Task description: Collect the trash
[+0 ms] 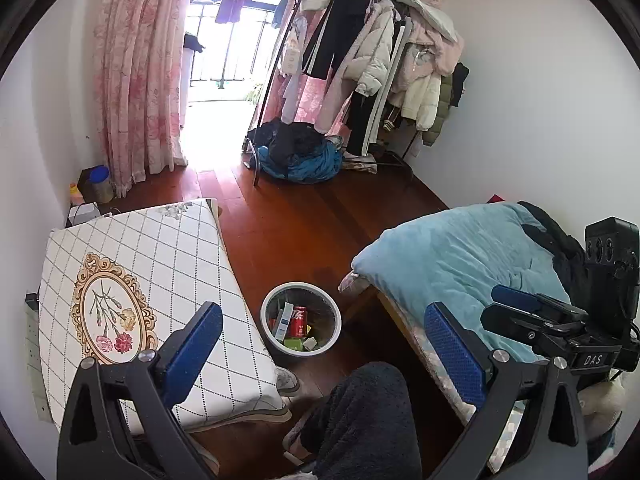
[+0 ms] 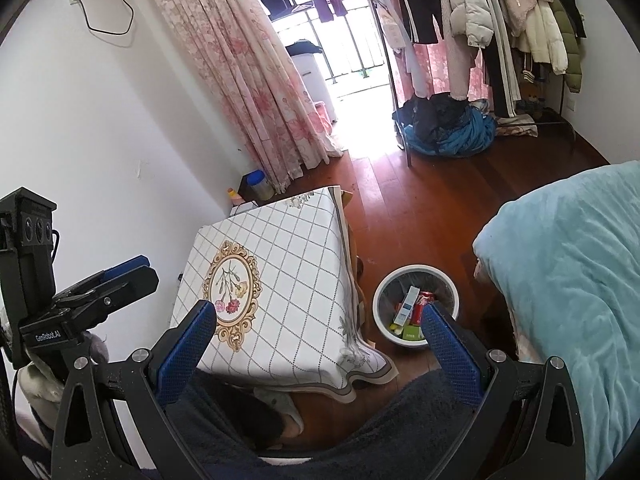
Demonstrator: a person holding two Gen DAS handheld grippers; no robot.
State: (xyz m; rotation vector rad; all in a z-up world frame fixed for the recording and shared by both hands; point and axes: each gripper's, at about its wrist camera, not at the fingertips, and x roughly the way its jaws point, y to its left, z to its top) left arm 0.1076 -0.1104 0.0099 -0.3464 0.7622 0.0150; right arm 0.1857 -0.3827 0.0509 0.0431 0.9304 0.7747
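Note:
A white round trash bin [image 1: 336, 330] stands on the wooden floor between the table and the bed; it also shows in the right wrist view [image 2: 380, 314]. Inside lie a red soda can [image 1: 298, 321], a white and blue box [image 1: 283, 320] and green packets [image 1: 294, 344]. My left gripper [image 1: 324, 320] is open and empty, held above the bin and my knee. My right gripper [image 2: 320, 320] is open and empty, held over the table's near corner. The right gripper also shows at the right of the left wrist view [image 1: 532, 312].
A small table with a white checked cloth [image 1: 160, 264] stands left of the bin. A bed with a blue blanket [image 1: 460, 260] is on the right. My dark-clad knee [image 1: 368, 412] is below. A clothes rack [image 1: 380, 60] and a clothes pile [image 1: 300, 152] stand at the back.

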